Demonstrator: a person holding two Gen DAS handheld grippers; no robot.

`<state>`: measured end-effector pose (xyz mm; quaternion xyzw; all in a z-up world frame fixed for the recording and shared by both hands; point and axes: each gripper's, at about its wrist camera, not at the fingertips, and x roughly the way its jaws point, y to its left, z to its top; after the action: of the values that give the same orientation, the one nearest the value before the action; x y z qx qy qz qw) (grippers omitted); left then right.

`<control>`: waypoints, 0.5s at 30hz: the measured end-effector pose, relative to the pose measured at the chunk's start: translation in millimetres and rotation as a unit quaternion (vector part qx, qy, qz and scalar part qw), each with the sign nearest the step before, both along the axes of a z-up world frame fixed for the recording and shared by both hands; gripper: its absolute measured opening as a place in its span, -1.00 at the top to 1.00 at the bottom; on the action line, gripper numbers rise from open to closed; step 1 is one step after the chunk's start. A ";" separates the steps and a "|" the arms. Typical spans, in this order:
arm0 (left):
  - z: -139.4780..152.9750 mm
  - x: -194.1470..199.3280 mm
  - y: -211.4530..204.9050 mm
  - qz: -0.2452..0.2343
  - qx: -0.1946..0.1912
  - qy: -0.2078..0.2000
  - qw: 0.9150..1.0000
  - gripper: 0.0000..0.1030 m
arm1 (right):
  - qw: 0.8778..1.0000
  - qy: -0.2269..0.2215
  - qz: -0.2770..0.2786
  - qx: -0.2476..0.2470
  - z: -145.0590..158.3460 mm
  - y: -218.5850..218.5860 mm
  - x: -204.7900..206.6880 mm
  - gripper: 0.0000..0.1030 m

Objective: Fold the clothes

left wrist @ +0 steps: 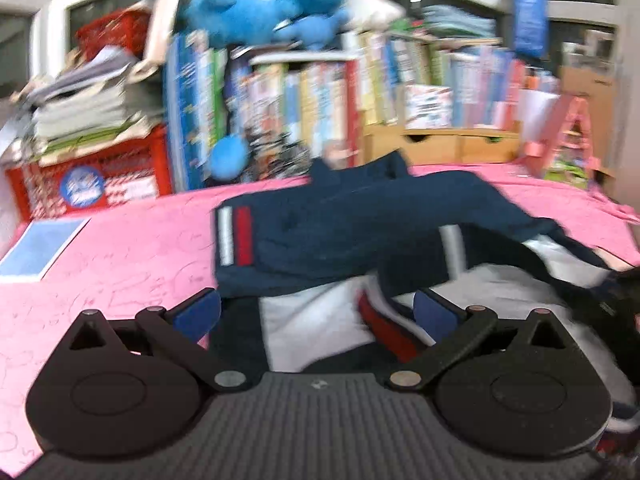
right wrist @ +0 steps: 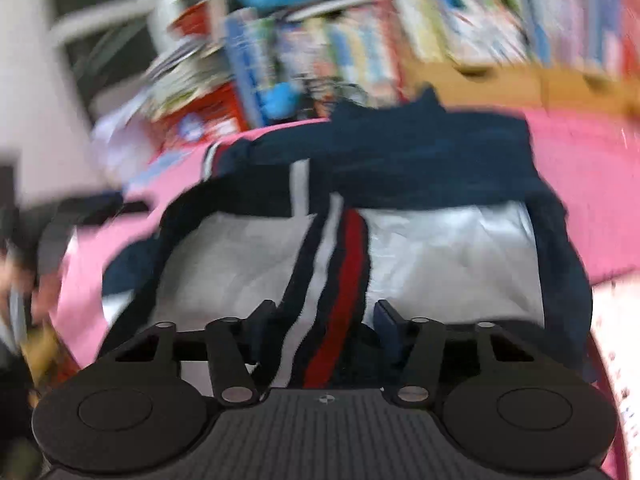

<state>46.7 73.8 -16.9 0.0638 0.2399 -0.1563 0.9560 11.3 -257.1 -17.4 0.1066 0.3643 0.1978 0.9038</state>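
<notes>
A navy jacket [left wrist: 340,220] with white panels and red and white stripes lies crumpled on the pink table cover [left wrist: 120,260]. My left gripper [left wrist: 316,312] is open wide at the jacket's near edge, its blue pads [left wrist: 196,312] on either side of a white panel and a red stripe without pressing them. In the right wrist view the jacket [right wrist: 420,152] fills the middle. My right gripper [right wrist: 325,320] has a bunched navy, white and red striped band [right wrist: 332,280] filling the gap between its fingers, and the pads [right wrist: 386,320] meet its sides. Both views are blurred.
Behind the table stands a row of colourful books [left wrist: 320,92], with a blue plush toy [left wrist: 260,0] on top. A red crate [left wrist: 88,184] stacked with papers sits back left, wooden drawers [left wrist: 452,144] and a pink toy stand [left wrist: 568,136] back right. A blue sheet [left wrist: 40,248] lies at the left edge.
</notes>
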 end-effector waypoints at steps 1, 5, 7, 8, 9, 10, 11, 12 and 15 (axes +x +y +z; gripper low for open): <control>-0.3 -4.1 -7.2 -0.011 0.013 -0.005 1.000 -1.00 | 1.000 0.003 -0.011 0.005 0.2 -4.0 3.0 0.23; -7.5 -15.6 -42.9 -0.055 0.083 -0.030 0.995 -1.00 | 0.999 -0.014 -0.044 0.001 8.9 -11.8 13.5 0.50; -10.6 -22.8 -57.4 -0.082 0.108 -0.045 0.990 -1.00 | 0.998 -0.029 -0.057 -0.002 17.1 -15.7 18.7 0.53; -11.9 -26.6 -62.7 -0.098 0.117 -0.052 0.987 -1.00 | 0.997 -0.035 -0.064 -0.002 21.0 -18.1 21.3 0.54; -13.2 -30.4 -66.8 -0.114 0.123 -0.059 0.984 -1.00 | 0.997 -0.040 -0.069 -0.002 24.0 -20.8 23.9 0.54; -14.4 -34.8 -70.0 -0.130 0.129 -0.065 0.981 -1.00 | 0.996 -0.041 -0.075 -0.002 25.6 -23.9 26.8 0.54; -15.5 -39.5 -71.0 -0.145 0.131 -0.069 0.978 -1.00 | 0.996 -0.043 -0.079 -0.002 26.7 -27.5 29.7 0.54; -16.1 -42.8 -70.7 -0.156 0.131 -0.072 0.976 -1.00 | 0.995 -0.046 -0.083 -0.002 27.3 -31.9 31.1 0.54; -15.4 -51.0 -63.4 -0.206 0.106 -0.063 0.971 -1.00 | 0.994 -0.054 -0.099 -0.010 27.0 -47.1 26.0 0.53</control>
<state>-4.4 10.4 -32.4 0.2226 0.1761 -0.3194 0.9041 37.3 -304.2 9.6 0.1221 0.3041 0.1091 0.9384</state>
